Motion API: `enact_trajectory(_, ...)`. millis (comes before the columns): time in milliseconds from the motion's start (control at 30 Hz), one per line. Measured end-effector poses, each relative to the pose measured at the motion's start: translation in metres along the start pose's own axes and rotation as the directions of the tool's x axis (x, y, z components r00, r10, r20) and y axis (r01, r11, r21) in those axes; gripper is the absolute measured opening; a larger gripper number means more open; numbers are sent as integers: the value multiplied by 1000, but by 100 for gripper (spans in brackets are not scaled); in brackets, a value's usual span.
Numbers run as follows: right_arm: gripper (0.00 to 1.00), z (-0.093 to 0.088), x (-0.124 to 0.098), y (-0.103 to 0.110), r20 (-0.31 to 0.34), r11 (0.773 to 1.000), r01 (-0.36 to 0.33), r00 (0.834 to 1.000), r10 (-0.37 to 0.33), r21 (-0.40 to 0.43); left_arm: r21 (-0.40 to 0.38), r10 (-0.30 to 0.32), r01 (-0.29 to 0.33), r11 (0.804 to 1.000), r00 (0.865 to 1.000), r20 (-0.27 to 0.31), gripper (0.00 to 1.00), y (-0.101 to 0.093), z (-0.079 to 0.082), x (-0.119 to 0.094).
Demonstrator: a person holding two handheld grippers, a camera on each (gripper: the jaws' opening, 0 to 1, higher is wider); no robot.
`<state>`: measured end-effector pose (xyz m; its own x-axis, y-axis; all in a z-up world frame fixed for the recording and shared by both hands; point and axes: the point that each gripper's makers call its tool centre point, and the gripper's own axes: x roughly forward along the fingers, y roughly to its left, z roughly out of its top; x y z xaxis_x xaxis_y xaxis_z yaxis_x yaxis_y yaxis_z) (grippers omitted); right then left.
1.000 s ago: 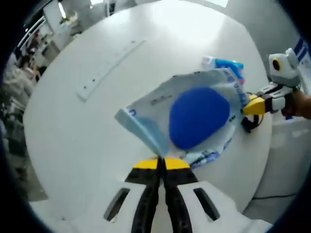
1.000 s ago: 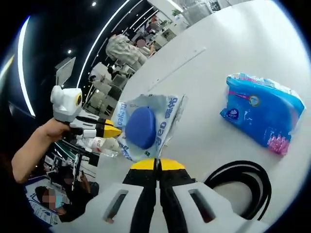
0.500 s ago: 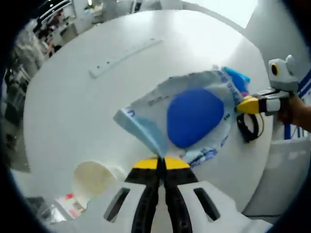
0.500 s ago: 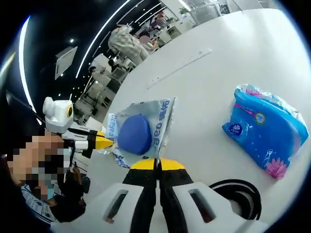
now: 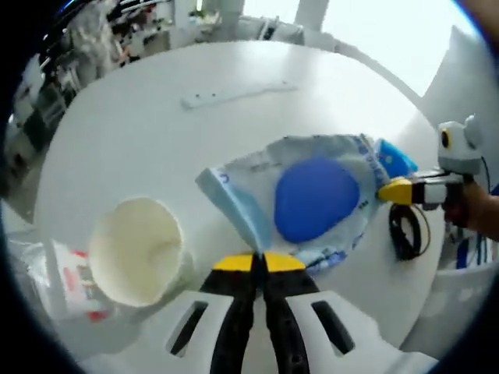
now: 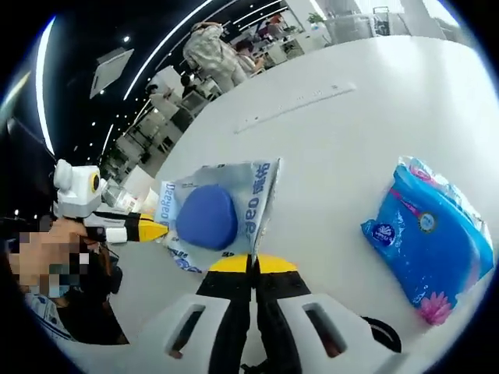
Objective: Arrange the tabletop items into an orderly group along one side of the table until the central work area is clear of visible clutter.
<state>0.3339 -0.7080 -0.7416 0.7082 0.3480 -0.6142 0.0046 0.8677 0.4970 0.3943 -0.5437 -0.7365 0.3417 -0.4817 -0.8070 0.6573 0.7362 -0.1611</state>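
Round white table [image 5: 140, 132] underneath, with a flat packet [image 5: 304, 199] bearing a blue disc stretched above it between both tools. Left gripper [image 5: 259, 263] pinched tight on the packet's near corner, right gripper [image 6: 252, 265] clamped the same way on the opposite edge. Blue tissue pack [image 6: 433, 253] lying right of the packet, cream paper cup [image 5: 139, 249] near left, black cable loop [image 5: 407, 232] at the right rim.
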Motion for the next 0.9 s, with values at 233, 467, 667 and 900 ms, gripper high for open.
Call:
enact_trajectory(233,0,-3,7,-2,-13,998,21,1000,-22,-52,-73,41,-35,997,996,78,0,9,-4,6)
enact_trajectory(467,0,-6,14,-3,-18,993,44,999,-46,-106,-143,70,-54,988,991,110,0,14,-10,10)
enact_trajectory(667,0,-6,20,-2,-21,987,43,999,-47,-156,-159,97,-76,984,986,133,0,20,-14,14)
enact_trajectory(900,1,-5,24,-1,-30,980,43,998,-50,-196,-186,111,-83,979,983,144,1,21,-16,10)
